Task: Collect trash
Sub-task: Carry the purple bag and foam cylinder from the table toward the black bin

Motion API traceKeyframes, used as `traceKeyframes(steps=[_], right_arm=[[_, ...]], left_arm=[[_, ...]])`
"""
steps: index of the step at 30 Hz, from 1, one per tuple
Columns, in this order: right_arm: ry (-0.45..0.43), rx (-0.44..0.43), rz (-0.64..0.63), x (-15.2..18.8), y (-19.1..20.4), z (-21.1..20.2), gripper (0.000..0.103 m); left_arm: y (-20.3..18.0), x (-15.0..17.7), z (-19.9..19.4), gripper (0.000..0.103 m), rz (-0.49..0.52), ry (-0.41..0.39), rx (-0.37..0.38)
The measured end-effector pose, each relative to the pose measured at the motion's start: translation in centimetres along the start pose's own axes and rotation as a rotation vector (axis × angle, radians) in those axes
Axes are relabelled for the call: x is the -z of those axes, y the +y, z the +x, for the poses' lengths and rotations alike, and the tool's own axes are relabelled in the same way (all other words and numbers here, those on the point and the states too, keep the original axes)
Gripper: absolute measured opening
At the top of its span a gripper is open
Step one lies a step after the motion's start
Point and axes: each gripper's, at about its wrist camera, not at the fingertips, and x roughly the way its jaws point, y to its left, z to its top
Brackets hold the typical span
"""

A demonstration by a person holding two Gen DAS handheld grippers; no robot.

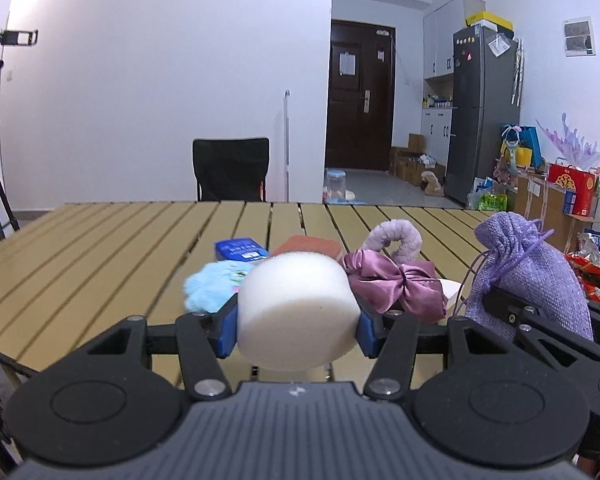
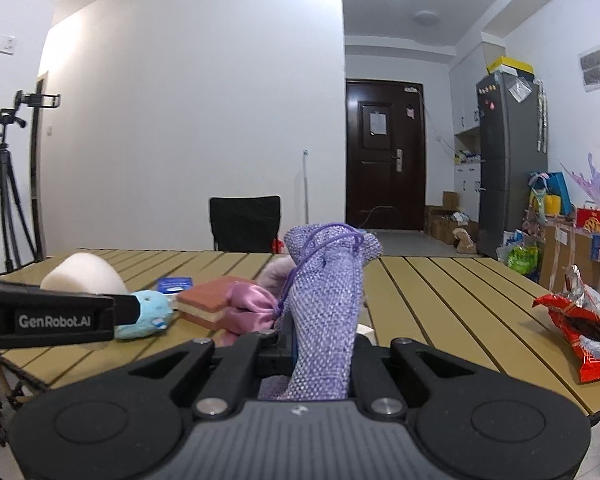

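Left gripper (image 2: pixel 136 307) side: "GenRobot.AI" in white letters.
Blue packet (image 1: pixel 241 249): white print, too blurred to read.

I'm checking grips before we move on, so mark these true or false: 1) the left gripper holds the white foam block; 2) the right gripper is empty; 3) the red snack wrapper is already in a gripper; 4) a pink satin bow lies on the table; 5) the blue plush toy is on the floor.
1) True: the left gripper is shut on the white foam block.
2) False: the right gripper is shut on the purple drawstring pouch.
3) False: the red snack wrapper lies on the table, ungripped.
4) True: pink satin bow.
5) False: the blue plush toy sits on the table.
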Motion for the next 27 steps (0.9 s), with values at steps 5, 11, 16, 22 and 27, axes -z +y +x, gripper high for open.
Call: traceKeyframes(steps=[5,11,16,22,27], right_arm=[[-0.032,-0.025,-0.023,0.0,0.8,-2.5,0.004],[-0.05,-0.047,-0.042,0.5,1.7,-5.5,0.004],[-0.036,-0.073,-0.043,1.6,2.3,-7.9,0.004],[-0.016,-0.102,-0.067,3.0,3.5,-10.7,0.004],[0.029,-0.12,-0.085,4.5,4.1,-11.9,0.004]], left_arm=[[0.7,0.3,-2.7,0.057,0.006,-0.029,0.013],[1.4,1.3,-5.5,0.057,0.009,-0.051,0.025],[2.0,2.6,-7.1,0.057,0.009,-0.027,0.016],[3.1,4.2,-8.6,0.057,0.0,0.007,0.002],[4.0,5.5,-9.6,0.056,-0.005,0.031,-0.016]])
